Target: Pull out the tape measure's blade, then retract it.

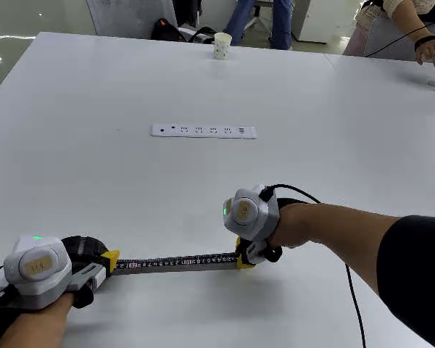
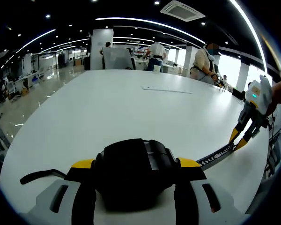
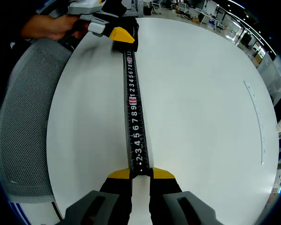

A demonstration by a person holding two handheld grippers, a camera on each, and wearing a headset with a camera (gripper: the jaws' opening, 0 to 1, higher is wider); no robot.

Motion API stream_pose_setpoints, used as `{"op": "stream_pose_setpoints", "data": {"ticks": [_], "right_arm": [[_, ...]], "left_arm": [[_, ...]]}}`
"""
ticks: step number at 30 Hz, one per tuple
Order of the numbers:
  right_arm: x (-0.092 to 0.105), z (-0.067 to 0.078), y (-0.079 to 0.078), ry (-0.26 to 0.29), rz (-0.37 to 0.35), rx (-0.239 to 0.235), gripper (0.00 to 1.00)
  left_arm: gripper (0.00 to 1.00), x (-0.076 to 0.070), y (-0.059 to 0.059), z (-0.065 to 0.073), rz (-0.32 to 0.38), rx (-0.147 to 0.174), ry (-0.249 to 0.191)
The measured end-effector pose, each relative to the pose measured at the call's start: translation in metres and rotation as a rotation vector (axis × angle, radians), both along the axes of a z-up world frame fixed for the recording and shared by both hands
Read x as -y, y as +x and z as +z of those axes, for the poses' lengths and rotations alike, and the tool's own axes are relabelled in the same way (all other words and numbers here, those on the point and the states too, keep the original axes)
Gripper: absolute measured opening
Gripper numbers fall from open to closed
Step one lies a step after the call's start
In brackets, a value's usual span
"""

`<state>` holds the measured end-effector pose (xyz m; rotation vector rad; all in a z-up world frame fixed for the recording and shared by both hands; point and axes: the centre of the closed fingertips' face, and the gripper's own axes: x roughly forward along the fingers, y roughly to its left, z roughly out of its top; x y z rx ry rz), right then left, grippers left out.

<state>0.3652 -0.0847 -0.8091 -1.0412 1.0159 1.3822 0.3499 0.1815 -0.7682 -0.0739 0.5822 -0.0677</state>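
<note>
A black tape measure case (image 2: 133,166) sits on the white table, clamped between the yellow-tipped jaws of my left gripper (image 1: 101,264). Its black blade (image 1: 175,262) with white numbers runs flat over the table to the right. My right gripper (image 1: 244,259) is shut on the blade's free end. In the right gripper view the blade (image 3: 133,112) stretches from my right gripper (image 3: 140,174) up to the case (image 3: 126,26) and the left gripper (image 3: 113,33). The left gripper view shows the blade (image 2: 218,153) leading off to the right gripper (image 2: 241,138).
A white power strip (image 1: 203,131) lies at the table's middle and a paper cup (image 1: 222,45) stands near the far edge. A grey mesh chair (image 3: 25,122) is beside the near table edge. People stand and sit beyond the far side.
</note>
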Motion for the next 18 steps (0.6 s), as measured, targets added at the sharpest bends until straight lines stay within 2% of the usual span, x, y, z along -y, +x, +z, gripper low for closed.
{"op": "stream_pose_setpoints", "data": {"ticks": [4,10,11,18], "right_arm": [[-0.0001,-0.0001,0.0006,0.007,-0.012,-0.004,0.10],[-0.0002,0.0011,-0.0014,0.032,0.007,0.005,0.10],[-0.0011,0.0009,-0.0006,0.041,-0.018,-0.001,0.10],[-0.0032,-0.0006,-0.0004,0.015,-0.012,0.003,0.10]], "left_arm": [[0.63,-0.0001,0.0017,-0.0016,-0.006,-0.022,-0.005],[0.63,0.0003,0.0001,-0.0026,-0.008,-0.024,-0.005],[0.63,0.0001,0.0001,-0.0026,-0.008,-0.024,-0.005],[0.63,-0.0003,0.0002,-0.0025,-0.009,-0.022,-0.004]]}}
